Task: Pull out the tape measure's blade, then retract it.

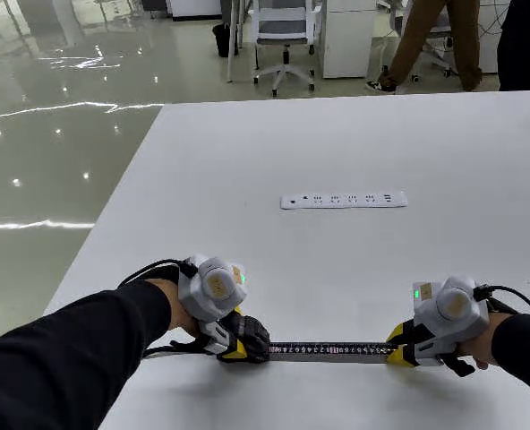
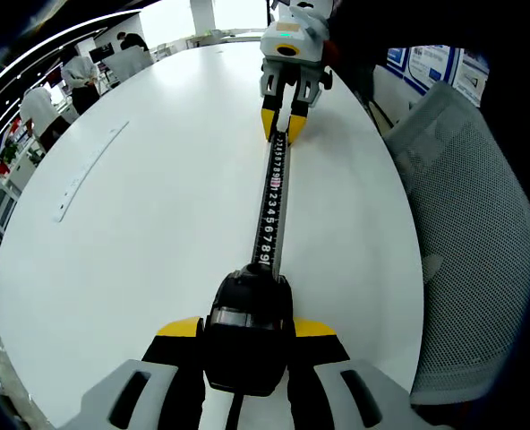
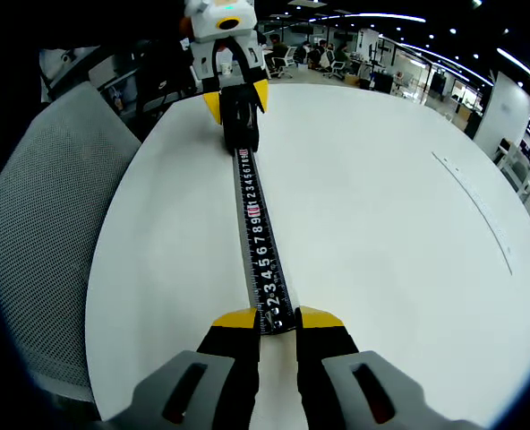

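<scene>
Nearest to us, a dark sleeve [image 1: 59, 358] runs in from the lower left of the head view to the hand holding the left tongs [image 1: 236, 339]. These tongs are clenched on the black tape measure [image 2: 247, 339], with one yellow-tipped jaw on each side of its body. The tape measure rests on the white bench [image 1: 337, 134], on our side of the white power strip [image 1: 344, 200], well apart from it and just past its left end.

From the tape measure's mouth the blade [image 3: 256, 224] lies drawn out flat on the bench, roughly parallel to the power strip. Its numerals face up, and we see a short red-marked stretch partway along. The blade's free end lies on our side of the strip's right end. There the right tongs [image 3: 278, 321] grasp it, jaws pressed against the tip from both edges. A black cable [image 1: 149, 269] loops away from the left tongs.

On the side of the blade away from the power strip, a grey mesh chair back [image 2: 466, 224] stands just off the bench edge. Far beyond the power strip, past the bench's far edge, we see an office chair [image 1: 285, 36] and a standing person [image 1: 435, 36] on a glossy floor [image 1: 50, 134].
</scene>
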